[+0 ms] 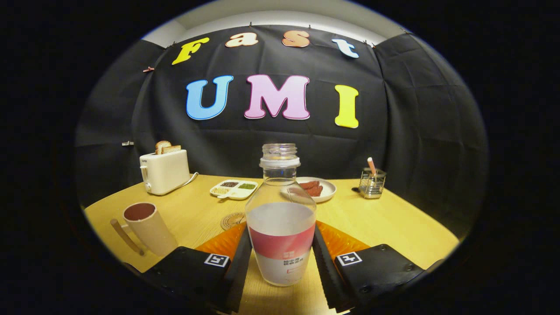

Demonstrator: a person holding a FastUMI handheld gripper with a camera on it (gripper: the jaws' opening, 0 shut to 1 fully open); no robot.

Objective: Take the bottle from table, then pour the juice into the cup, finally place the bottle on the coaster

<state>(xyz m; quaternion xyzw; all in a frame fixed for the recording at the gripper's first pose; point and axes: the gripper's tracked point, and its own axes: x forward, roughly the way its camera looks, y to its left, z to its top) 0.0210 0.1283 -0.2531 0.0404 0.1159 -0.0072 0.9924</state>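
A clear, uncapped bottle [281, 236] with pale juice and a red-and-white label stands upright between my fingers. My gripper [281, 251] is shut on the bottle, one finger pressing on each side of its lower body. I cannot tell whether its base rests on the wooden table [393, 223] or hangs just above it. A beige cup [148, 228] with a handle stands to the left of the left finger. A round coaster [232, 220] lies just beyond the left finger, partly hidden by that finger and the bottle.
Along the back of the table stand a white toaster [165, 171] with bread slices, a divided white tray [234, 189], a plate [326, 192] of reddish food behind the bottle, and a wire holder [372, 183] at the right.
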